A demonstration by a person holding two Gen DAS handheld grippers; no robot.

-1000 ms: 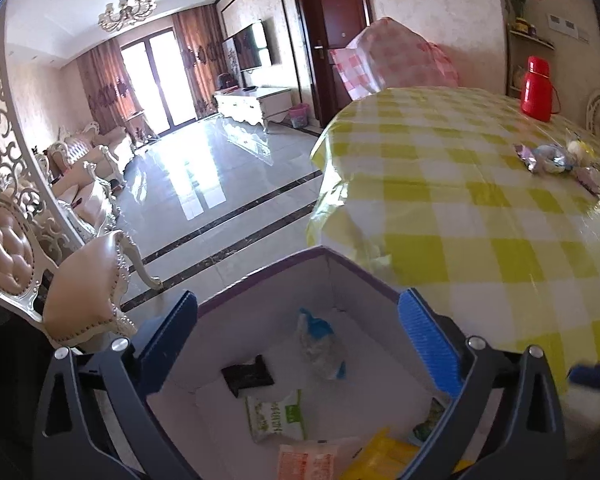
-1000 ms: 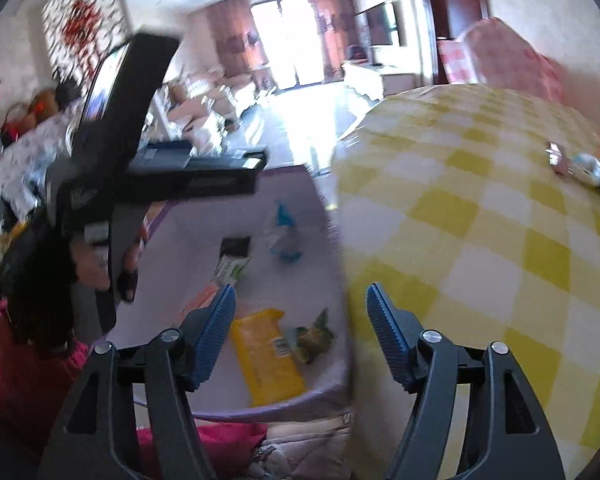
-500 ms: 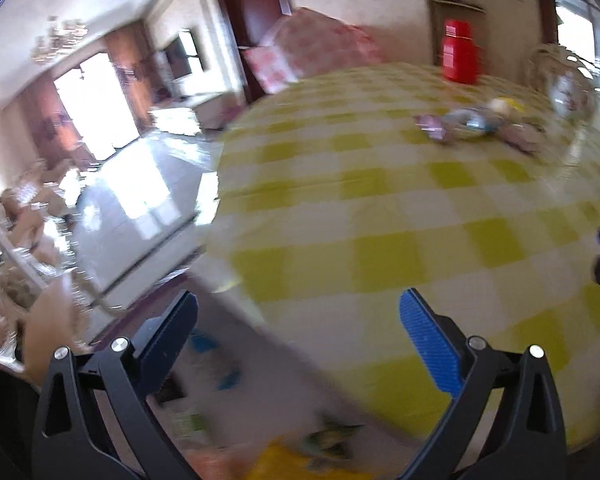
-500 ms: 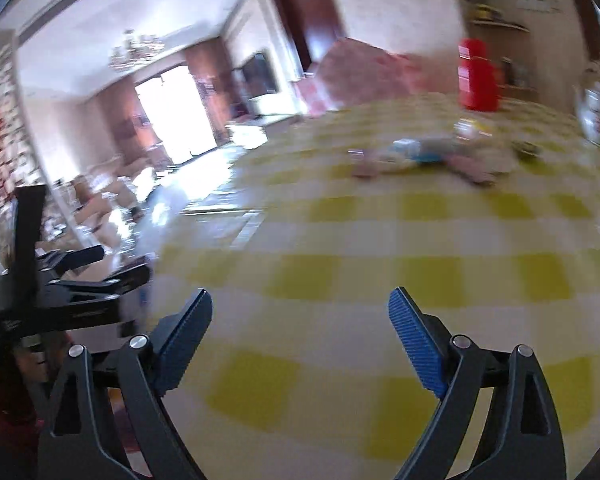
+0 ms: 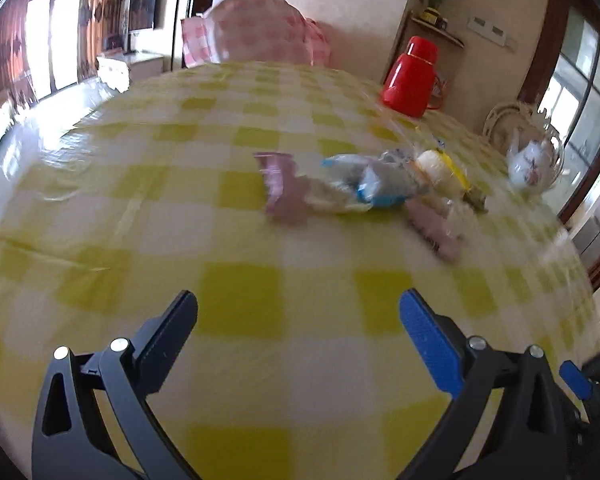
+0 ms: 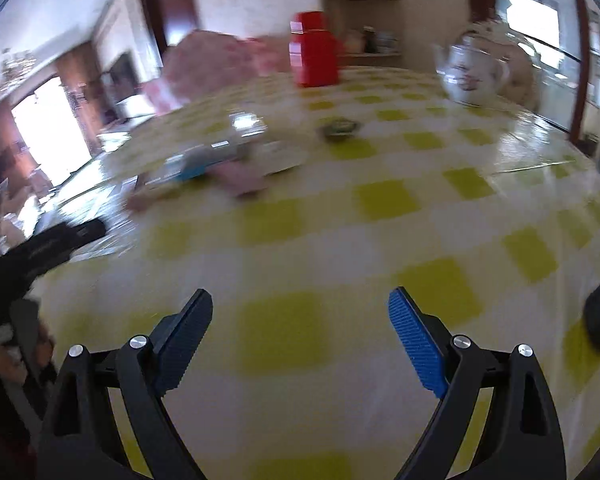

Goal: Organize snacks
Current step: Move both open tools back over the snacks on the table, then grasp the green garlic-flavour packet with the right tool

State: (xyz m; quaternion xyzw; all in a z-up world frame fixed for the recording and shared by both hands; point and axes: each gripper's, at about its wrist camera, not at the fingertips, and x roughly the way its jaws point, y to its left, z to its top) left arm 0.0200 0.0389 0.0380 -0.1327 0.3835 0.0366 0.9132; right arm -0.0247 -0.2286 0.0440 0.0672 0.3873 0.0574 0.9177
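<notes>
Both the left gripper and the right gripper are open and empty, and several snacks on the bench are not yet organized.

The worktop wears a yellow-green and white check. Mid-worktop lies a heap of snack packets: pale pink, clear with blue, and cream with yellow. A red flask stands toward the far edge, with a white teapot bearing floral marks toward the right edge. Each black hand-held gripper carries blue pads.
</notes>
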